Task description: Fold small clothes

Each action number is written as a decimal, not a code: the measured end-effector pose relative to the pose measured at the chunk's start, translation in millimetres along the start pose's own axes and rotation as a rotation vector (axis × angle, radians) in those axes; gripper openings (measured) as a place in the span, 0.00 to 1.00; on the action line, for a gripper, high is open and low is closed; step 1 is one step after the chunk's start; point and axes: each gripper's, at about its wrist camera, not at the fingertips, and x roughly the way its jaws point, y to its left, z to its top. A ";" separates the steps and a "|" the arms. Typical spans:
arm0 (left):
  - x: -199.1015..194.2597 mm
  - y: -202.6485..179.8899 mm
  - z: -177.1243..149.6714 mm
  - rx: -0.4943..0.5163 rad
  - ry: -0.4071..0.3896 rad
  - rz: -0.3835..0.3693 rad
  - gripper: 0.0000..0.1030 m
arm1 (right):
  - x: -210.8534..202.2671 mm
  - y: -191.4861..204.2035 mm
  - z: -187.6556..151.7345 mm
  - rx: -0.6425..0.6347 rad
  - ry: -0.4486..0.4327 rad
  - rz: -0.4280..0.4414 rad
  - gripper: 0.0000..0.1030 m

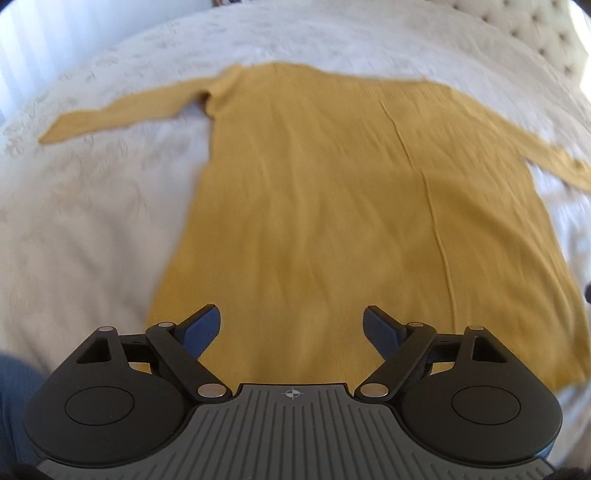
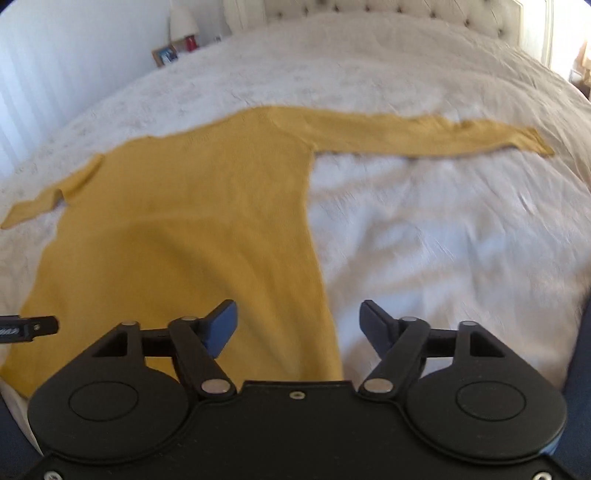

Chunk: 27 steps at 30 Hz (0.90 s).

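Both claws hang wide apart and empty: left gripper [image 1: 291, 332] over the hem, right gripper [image 2: 297, 328] at the right edge of the mustard knit sweater [image 1: 332, 221], spread flat on the white textured bedspread [image 2: 443, 240]. Only the right view catches a lamp [image 2: 183, 22], picture frame [image 2: 164, 55] and tufted headboard [image 2: 406, 14].

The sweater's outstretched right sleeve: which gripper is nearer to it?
Right. The right gripper hovers over the sweater's right hem edge, below that sleeve. The left gripper hovers over the hem's left part, farther away.
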 end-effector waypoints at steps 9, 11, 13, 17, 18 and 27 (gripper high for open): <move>49.5 -8.3 63.5 -0.022 -0.069 0.081 0.82 | 60.8 56.1 42.8 -0.103 -0.090 0.071 0.86; 60.6 -8.7 70.6 -0.028 -0.056 0.084 0.82 | 77.8 66.9 48.2 -0.122 -0.089 0.064 0.86; 71.3 -9.7 72.6 -0.026 -0.044 0.089 0.82 | 92.3 74.5 49.2 -0.134 -0.077 0.058 0.86; 82.3 -7.5 55.3 -0.014 -0.027 0.091 0.83 | 110.4 80.3 32.8 -0.160 -0.008 0.034 0.86; 80.4 -6.7 49.9 -0.006 -0.048 0.087 0.84 | 111.5 79.7 24.3 -0.167 -0.002 0.030 0.88; 69.4 15.5 26.8 0.013 -0.106 -0.047 0.90 | 102.1 67.6 -9.1 -0.206 -0.065 0.075 0.99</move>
